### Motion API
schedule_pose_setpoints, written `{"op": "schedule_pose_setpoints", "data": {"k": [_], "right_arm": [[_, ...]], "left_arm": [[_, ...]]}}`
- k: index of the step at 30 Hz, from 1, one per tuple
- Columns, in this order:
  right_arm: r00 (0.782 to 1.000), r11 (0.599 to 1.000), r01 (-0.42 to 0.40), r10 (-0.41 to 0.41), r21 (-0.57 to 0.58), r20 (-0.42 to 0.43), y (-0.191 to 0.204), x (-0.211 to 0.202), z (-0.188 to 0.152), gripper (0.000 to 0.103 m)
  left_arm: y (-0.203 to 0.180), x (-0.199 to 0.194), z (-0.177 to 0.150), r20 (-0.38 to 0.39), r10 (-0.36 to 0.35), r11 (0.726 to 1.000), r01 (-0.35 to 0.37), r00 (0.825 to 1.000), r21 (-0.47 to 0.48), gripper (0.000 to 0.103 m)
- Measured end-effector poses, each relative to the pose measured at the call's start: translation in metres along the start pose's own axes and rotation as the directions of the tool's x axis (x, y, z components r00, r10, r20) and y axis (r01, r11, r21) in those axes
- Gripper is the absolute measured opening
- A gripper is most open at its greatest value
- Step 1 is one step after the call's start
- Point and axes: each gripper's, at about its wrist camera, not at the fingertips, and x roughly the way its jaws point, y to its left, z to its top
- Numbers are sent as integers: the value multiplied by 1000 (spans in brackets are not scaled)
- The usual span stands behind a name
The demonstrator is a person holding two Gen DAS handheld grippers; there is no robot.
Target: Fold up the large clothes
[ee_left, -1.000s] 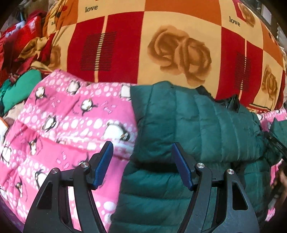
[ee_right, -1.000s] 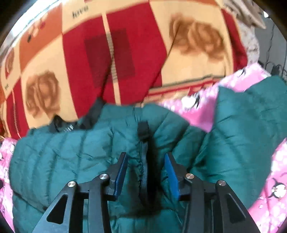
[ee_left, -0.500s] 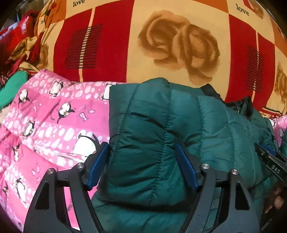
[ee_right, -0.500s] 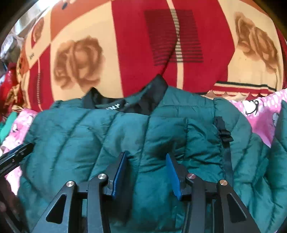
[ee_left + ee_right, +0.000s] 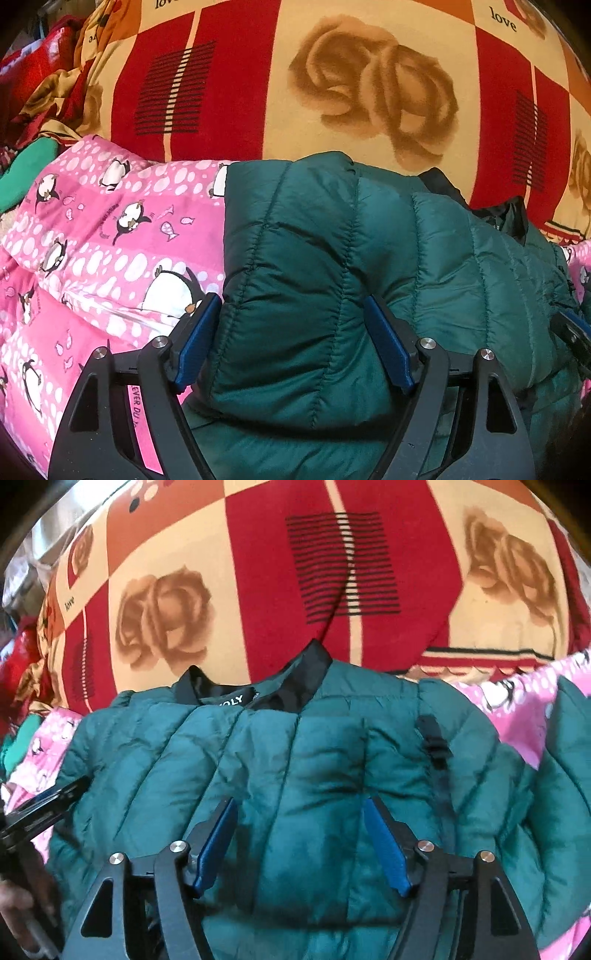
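A dark green quilted puffer jacket (image 5: 332, 266) lies on a pink penguin blanket (image 5: 110, 240). Its sleeve is folded across the body. My left gripper (image 5: 291, 314) is open, its blue pads either side of the folded sleeve's left edge. In the right wrist view the jacket (image 5: 295, 760) shows its black collar (image 5: 258, 690) at the far end. My right gripper (image 5: 301, 812) is open over the middle of the jacket and holds nothing. The left gripper's tip (image 5: 48, 805) shows at the left edge there.
A red, orange and cream rose-print blanket (image 5: 332, 81) covers the surface beyond the jacket. Red and green clothes (image 5: 29, 110) are piled at the far left. Another part of the green jacket (image 5: 561, 775) lies to the right on pink fabric.
Both grippers have moved forward over the jacket. The right gripper swung left from the zipper edge to the jacket's middle and has opened wider. The left stays open.
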Motion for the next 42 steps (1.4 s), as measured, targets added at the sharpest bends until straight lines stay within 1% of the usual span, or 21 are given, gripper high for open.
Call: {"op": "schedule_pose_setpoints", "data": {"k": [5, 10, 15, 20, 23, 26, 30, 34, 36, 40, 42], "right_arm": [[1000, 1000, 22, -22, -9, -10, -7, 6, -10, 72], [999, 999, 44, -44, -22, -23, -7, 21, -14, 77], [999, 999, 40, -41, -16, -25, -7, 15, -13, 78], [999, 999, 41, -42, 8, 18, -10, -2, -14, 78], [998, 998, 62, -62, 4, 8, -12, 1, -16, 78], [998, 998, 62, -62, 9, -7, -12, 9, -17, 78], [998, 998, 63, -63, 9, -27, -12, 16, -18, 82], [998, 999, 38, -37, 8, -50, -12, 23, -17, 93], [998, 1000, 21, -20, 14, -60, -12, 25, -16, 98], [995, 1000, 24, -24, 8, -97, -9, 19, -9, 99], [997, 999, 23, -21, 25, -72, -10, 6, -9, 99]], "left_arm": [[-1, 0, -2, 12, 10, 1000, -10, 1000, 4, 82], [0, 1, -1, 16, 14, 1000, -14, 1000, -1, 83], [-1, 1, -2, 24, 25, 1000, -26, 999, 8, 84], [-2, 1, -2, 29, 31, 999, -31, 999, 13, 84], [-3, 1, -3, 34, 35, 999, -36, 999, 17, 84], [-4, 0, -3, 38, 39, 999, -40, 999, 20, 84], [-5, 1, -4, 44, 49, 998, -50, 998, 27, 85], [-8, -1, -5, 52, 64, 997, -66, 997, 38, 85], [-9, -4, -5, 44, 66, 997, -68, 997, 44, 85], [-7, -15, -5, 10, 41, 998, -41, 999, 44, 85], [-6, -26, -6, 13, 26, 999, -27, 1000, 46, 85]]}}
